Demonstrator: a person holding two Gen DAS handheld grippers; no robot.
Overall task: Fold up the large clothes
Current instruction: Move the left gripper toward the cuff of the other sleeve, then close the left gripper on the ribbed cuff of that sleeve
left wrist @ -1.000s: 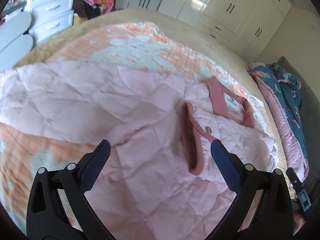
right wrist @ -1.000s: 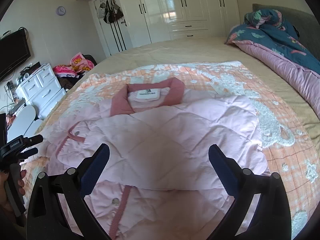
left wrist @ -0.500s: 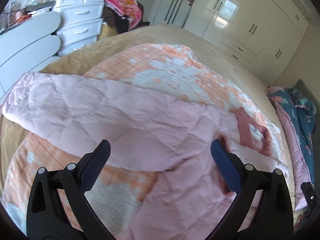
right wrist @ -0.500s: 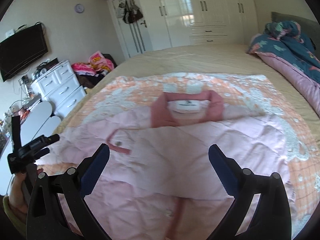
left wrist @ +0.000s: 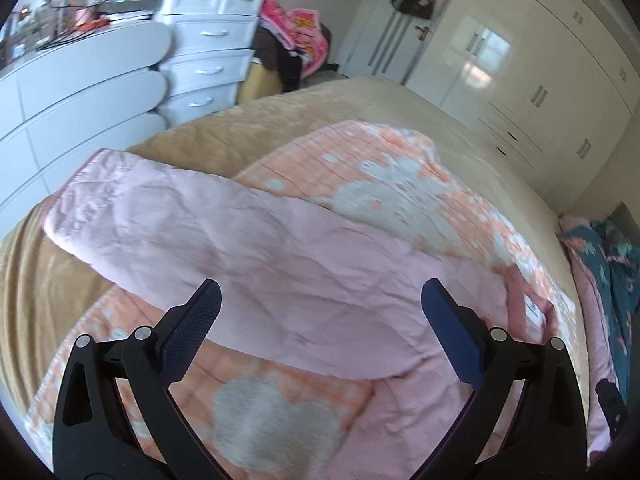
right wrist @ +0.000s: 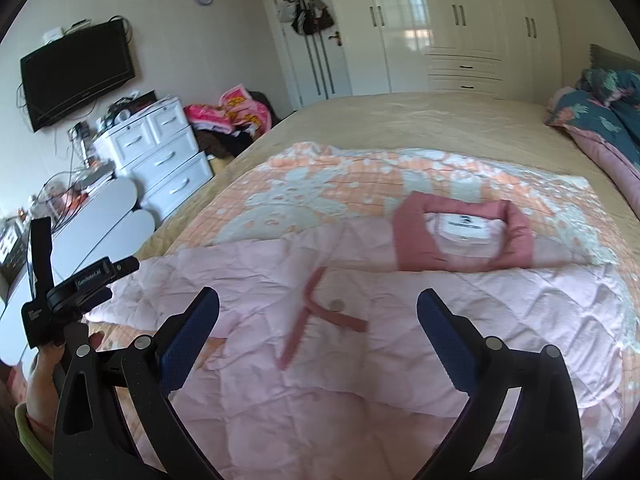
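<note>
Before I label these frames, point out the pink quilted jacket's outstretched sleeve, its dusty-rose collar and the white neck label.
outstretched sleeve (left wrist: 168,216), left wrist view, mid-sleeve fabric.
dusty-rose collar (right wrist: 412,240), right wrist view, its left band.
white neck label (right wrist: 466,226), right wrist view, label centre.

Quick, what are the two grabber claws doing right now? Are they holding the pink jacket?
Left gripper: open, holding nothing, above the pink jacket.
Right gripper: open, holding nothing, above the jacket too.

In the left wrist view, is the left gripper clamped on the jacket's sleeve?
No. The left gripper is wide open above the pink sleeve, its jaws well apart with nothing between them.
</note>
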